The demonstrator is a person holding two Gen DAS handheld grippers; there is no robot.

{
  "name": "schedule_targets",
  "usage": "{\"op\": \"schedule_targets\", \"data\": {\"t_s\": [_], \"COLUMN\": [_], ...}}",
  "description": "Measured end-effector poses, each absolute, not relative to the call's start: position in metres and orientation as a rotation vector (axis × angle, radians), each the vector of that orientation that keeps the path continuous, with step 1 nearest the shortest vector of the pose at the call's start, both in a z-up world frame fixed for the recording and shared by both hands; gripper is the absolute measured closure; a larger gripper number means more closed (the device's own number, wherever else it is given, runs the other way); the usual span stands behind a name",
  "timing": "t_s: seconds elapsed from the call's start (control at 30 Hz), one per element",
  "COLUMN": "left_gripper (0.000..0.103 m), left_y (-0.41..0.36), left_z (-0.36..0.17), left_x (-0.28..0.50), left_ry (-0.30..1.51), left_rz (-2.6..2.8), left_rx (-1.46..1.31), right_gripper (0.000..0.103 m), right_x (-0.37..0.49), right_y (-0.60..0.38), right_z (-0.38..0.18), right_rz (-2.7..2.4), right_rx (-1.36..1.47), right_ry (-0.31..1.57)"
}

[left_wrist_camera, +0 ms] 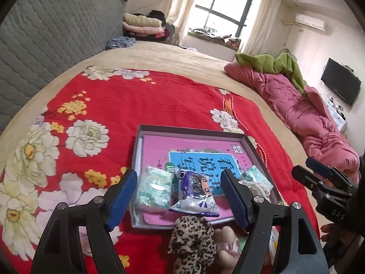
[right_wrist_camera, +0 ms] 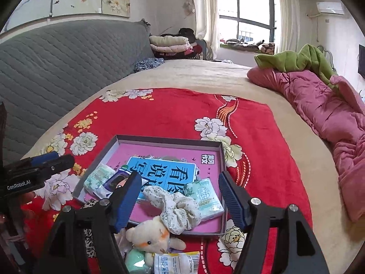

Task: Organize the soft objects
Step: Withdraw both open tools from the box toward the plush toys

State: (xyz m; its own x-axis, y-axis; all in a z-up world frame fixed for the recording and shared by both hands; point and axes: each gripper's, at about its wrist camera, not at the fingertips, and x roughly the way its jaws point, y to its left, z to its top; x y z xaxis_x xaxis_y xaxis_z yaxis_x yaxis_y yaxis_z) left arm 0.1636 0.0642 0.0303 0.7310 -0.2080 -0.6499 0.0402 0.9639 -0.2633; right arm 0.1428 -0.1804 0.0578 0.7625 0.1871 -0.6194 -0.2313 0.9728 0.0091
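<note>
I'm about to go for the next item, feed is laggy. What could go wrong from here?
1. The floral scrunchie drapes over the tray's near rim, against the plush bear; grabbing the bear may drag it out.
2. The leopard scrunchie lies just outside the tray, close beneath the open left gripper; a shallow pinch might catch the red blanket too.
3. Both grippers crowd the same corner and could collide.

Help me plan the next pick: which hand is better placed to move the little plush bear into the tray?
Right, probably. The plush bear lies just outside the tray, directly below the open right gripper. The left gripper, also open, sits over the leopard-print cloth instead.
</note>
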Motion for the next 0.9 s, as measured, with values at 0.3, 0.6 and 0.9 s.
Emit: {"op": "schedule_targets", "data": {"t_s": [0.3,0.6,0.9], "left_gripper": [0.026,0.026,0.026], "left_y": [0.064,0.057,0.057], "left_z": [0.038,0.045,0.058], "left_x": [0.133,0.101,0.077], "left_ry": [0.738,0.74,0.734], "left_rz": [-0.115,-0.103,-0.078], "left_rx": [-0.221,-0.229,-0.226], "right_gripper": [0.033,0.033,0.033], "right_x": [0.123,0.102,0.089], "right_y": [-0.196,-0.209,-0.217], "right_z": [0.074,0.076,0.088], "right_rz": [0.236,0.255,0.276], "right_rx": [-0.037,-0.013,0.013], "right_ry": [0.613,0.597,0.563]}}
